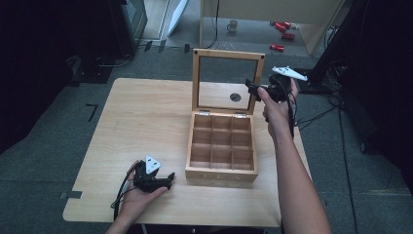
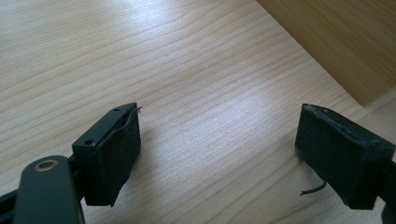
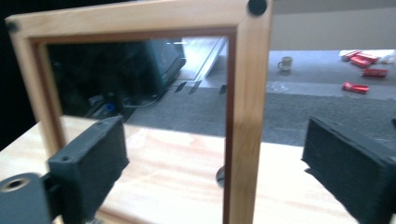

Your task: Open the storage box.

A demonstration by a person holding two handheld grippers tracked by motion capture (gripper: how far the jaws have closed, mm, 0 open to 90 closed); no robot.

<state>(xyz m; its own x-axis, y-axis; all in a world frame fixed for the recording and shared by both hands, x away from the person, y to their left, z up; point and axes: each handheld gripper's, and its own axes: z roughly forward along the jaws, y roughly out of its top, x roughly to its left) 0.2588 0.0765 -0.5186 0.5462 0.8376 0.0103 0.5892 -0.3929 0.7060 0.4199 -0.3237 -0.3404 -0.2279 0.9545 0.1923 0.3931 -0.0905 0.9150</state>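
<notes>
High view had the left gripper lying in the person's upturned left hand near the front left of the bench, just left of the wooden box and not touching it. Left gripper view showed its fingers spread wide apart over bare bench, nothing between them, with a wall of the box at the upper right.

The box sat about mid-bench, toward the right, divided into nine small compartments that looked empty, though the light was dim. Its lid, a wooden frame around a clear pane, stood upright at the back.

At the lid's right edge the right gripper was held up in the right hand. Right gripper view showed its fingers wide apart, one on each side of the lid's frame post, not pressing on it.

On the floor beyond the bench stood a mug, with some red objects to its right.
</notes>
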